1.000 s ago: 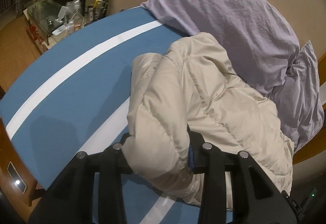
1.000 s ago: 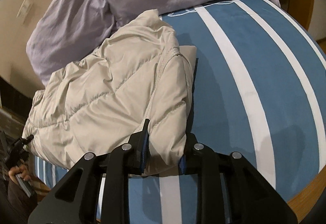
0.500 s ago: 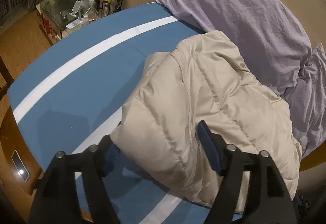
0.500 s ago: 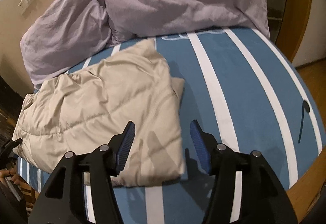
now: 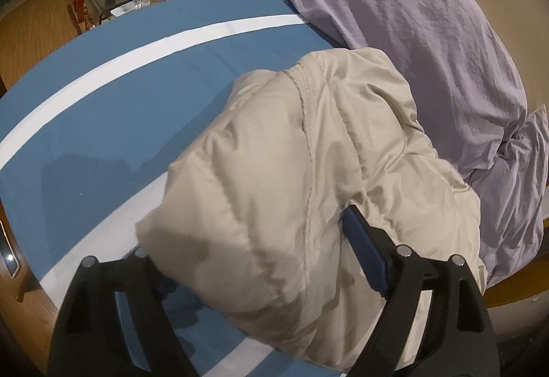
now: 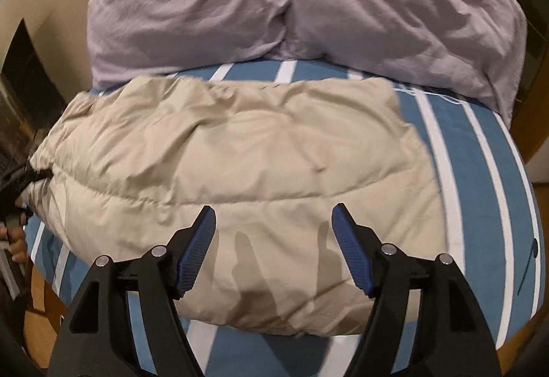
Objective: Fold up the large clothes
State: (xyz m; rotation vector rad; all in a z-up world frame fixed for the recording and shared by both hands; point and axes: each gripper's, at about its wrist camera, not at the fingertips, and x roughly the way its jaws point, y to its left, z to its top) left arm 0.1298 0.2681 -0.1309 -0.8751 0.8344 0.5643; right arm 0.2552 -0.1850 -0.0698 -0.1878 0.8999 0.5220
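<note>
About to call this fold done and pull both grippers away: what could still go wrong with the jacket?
1. The puffy beige jacket bulges between the open left gripper; it may spring open.
2. The right gripper hovers open above the jacket's near edge, so nothing pins the fold.
3. The jacket's far edge lies close to the purple pillows; a push could bunch it against them.

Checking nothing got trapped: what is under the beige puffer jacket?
The beige puffer jacket lies on the blue-and-white striped bedsheet; whatever lies beneath its middle is covered.
</note>
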